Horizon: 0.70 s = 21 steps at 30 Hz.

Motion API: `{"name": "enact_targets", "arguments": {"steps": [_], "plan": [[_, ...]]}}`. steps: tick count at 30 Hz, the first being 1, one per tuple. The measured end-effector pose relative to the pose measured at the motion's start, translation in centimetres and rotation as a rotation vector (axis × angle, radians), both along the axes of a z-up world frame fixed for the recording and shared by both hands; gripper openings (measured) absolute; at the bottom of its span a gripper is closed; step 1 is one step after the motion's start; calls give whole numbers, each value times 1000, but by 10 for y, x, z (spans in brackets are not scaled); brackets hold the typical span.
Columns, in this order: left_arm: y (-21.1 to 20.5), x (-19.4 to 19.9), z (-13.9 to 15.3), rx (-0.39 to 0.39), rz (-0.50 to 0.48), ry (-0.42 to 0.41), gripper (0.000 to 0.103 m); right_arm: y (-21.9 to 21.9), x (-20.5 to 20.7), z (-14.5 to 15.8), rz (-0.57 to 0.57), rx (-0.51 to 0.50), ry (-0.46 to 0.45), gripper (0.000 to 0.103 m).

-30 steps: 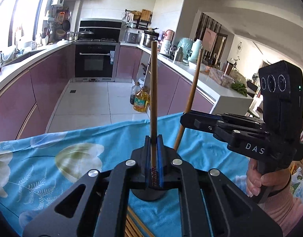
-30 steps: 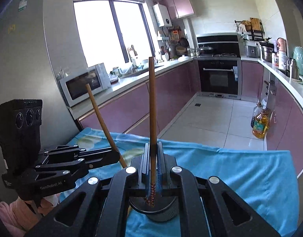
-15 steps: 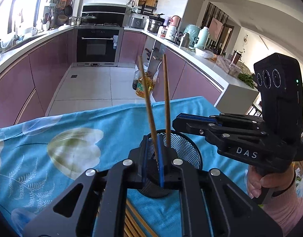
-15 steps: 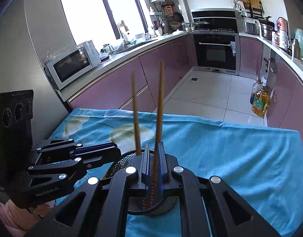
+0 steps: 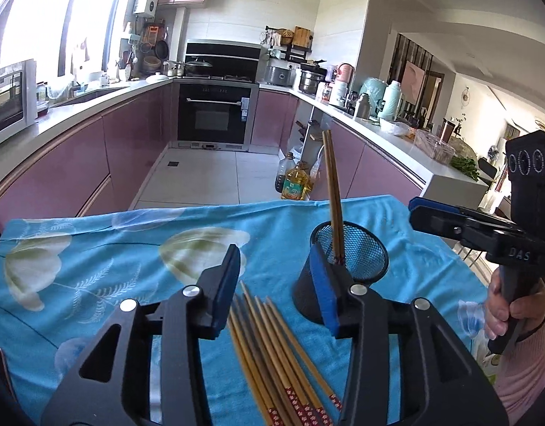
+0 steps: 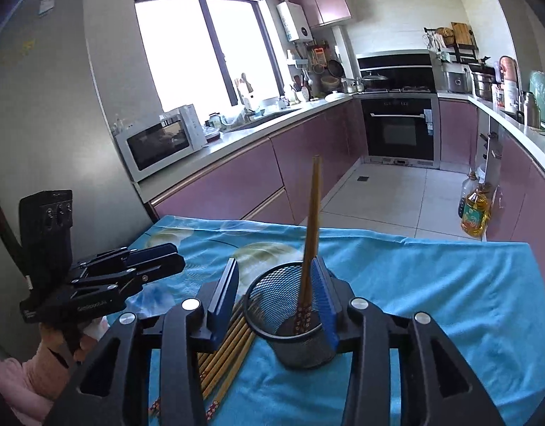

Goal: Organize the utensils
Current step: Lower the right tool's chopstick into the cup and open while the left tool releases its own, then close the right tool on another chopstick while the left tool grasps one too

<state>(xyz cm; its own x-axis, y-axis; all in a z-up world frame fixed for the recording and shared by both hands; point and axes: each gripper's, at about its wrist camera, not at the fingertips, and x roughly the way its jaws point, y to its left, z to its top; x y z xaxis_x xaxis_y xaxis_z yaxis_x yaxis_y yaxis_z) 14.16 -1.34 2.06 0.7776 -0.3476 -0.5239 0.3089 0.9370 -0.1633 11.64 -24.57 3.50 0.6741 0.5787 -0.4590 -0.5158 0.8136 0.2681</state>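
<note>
A black mesh cup point(image 5: 357, 266) stands on the blue flowered cloth point(image 5: 94, 266) with two wooden chopsticks point(image 5: 332, 195) leaning upright inside it. A bundle of several chopsticks point(image 5: 272, 351) lies flat on the cloth just left of the cup. My left gripper point(image 5: 276, 285) hovers over that bundle, its jaws opening and nothing between them. My right gripper point(image 6: 274, 294) hangs above the cup point(image 6: 290, 323), jaws opening too; the standing chopsticks point(image 6: 310, 230) rest free in the cup by its right finger. Each gripper also shows in the other's view: right gripper point(image 5: 416, 209), left gripper point(image 6: 174, 257).
A person's hand point(image 5: 503, 316) in a pink sleeve holds the right gripper's handle. The cloth's far edge point(image 5: 236, 207) drops to the kitchen floor, where oil bottles point(image 5: 295, 184) stand. Purple cabinets and an oven lie beyond. A microwave point(image 6: 158, 145) sits on the left counter.
Both grippers brought a chopstick down into the mesh cup and let go. Their jaws went from shut to open. The left gripper drew back to the left, over the bundle.
</note>
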Motion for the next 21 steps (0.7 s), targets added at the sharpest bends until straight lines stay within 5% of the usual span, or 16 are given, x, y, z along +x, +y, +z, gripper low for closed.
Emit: {"name": "enact_targets", "arguments": {"steps": [12, 21], "plan": [[34, -44, -66, 83, 60, 143, 42, 45, -21, -82, 69, -124, 211, 43], [20, -49, -94, 117, 46, 227, 42, 67, -25, -113, 59, -193, 262, 43]]}}
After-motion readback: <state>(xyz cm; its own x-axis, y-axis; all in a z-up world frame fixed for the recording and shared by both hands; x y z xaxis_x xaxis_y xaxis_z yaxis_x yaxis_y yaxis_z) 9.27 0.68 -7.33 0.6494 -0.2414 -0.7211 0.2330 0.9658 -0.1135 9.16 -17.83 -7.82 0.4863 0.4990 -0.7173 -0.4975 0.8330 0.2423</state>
